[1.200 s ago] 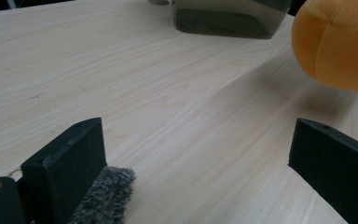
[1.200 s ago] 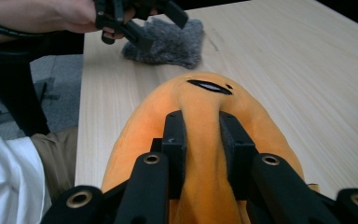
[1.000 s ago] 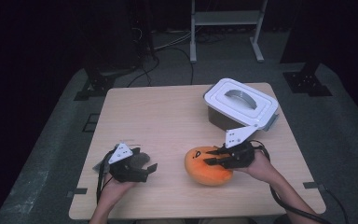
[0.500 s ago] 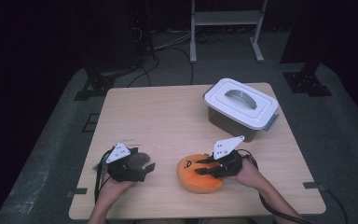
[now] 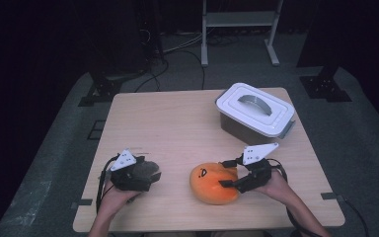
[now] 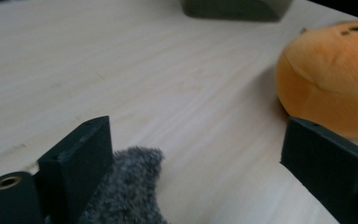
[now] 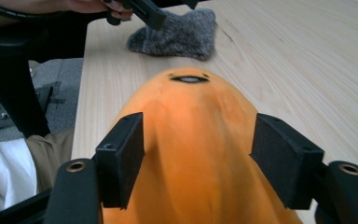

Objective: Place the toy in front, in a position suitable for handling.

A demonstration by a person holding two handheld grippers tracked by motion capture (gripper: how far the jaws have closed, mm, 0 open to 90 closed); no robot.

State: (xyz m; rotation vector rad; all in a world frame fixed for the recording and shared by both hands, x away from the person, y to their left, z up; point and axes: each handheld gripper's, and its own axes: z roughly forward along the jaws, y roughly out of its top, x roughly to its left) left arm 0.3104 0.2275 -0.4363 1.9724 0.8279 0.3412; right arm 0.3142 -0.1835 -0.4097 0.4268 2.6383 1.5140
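Wooden table [image 5: 177, 123] is carrying the work; right gripper [image 5: 229, 174] is straddling the orange plush toy [image 5: 212, 183] near the front edge, jaws wide, unclamped; left gripper [image 5: 145, 174] is gaping over a grey sock [image 7: 177, 32]; next move calls for squeezing.

No text, label, brand or number is showing legibly anywhere. The only sign-like mark is sitting on the orange plush [image 5: 213, 184], low and right of centre in the high view: a small dark stitched face, which is reading as two short strokes and a dot rather than as letters. In the right gripper view the same mark is appearing near the plush's top, blurred.
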